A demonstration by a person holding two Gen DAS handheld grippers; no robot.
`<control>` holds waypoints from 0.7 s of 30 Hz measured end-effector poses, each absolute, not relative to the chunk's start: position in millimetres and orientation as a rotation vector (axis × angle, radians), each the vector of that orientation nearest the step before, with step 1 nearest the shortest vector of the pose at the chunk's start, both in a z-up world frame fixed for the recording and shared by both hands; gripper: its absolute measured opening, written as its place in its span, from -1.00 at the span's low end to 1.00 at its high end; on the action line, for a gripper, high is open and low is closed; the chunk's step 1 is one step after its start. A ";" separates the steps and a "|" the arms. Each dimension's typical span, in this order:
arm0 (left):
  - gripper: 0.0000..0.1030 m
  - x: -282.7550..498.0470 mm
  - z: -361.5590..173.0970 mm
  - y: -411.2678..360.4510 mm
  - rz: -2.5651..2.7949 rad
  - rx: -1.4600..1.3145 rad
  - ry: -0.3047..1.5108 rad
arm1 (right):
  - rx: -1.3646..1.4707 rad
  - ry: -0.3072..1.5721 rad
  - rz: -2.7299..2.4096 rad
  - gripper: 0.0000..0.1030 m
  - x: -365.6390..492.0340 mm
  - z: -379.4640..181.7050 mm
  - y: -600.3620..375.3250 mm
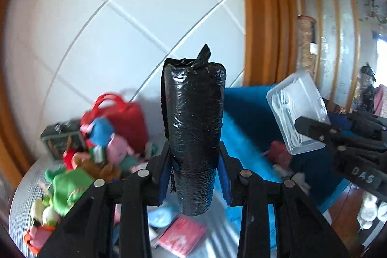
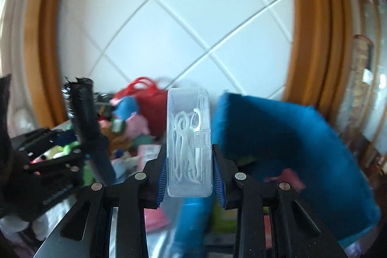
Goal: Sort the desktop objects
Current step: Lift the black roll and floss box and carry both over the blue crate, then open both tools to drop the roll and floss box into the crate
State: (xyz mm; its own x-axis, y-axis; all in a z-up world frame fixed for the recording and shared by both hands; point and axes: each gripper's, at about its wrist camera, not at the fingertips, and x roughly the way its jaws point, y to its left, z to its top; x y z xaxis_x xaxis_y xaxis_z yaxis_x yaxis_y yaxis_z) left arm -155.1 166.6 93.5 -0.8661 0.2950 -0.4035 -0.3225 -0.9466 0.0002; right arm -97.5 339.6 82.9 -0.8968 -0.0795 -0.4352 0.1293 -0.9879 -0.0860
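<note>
My left gripper (image 1: 194, 171) is shut on a roll of black garbage bags (image 1: 193, 127) and holds it upright above the table. My right gripper (image 2: 189, 175) is shut on a clear plastic box of white floss picks (image 2: 189, 137), held upright in the air. The box also shows in the left wrist view (image 1: 295, 113), at the right, with the right gripper (image 1: 314, 131) clamped on it. The black roll also shows in the right wrist view (image 2: 83, 108), at the left.
A blue fabric bin (image 2: 290, 149) stands at the right, also in the left wrist view (image 1: 244, 127). A pile of plush toys (image 1: 79, 161) and a red bag (image 1: 125, 117) lie at the back left. A red packet (image 1: 181, 236) lies on the grey table (image 1: 21, 204). A tiled wall is behind.
</note>
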 end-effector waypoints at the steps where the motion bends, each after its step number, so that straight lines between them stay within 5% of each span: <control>1: -0.34 -158.2 100.8 181.2 2.742 -0.567 0.106 | 0.686 0.180 -2.983 -0.37 -101.2 86.4 355.5; 10: -0.34 -194.5 118.0 334.4 2.583 -0.620 0.202 | 0.970 0.252 -3.066 -0.37 -145.4 73.5 477.4; 21: -0.34 -280.5 16.3 442.9 2.312 -1.252 0.311 | 1.608 0.174 -2.738 -0.37 -218.1 -5.2 561.9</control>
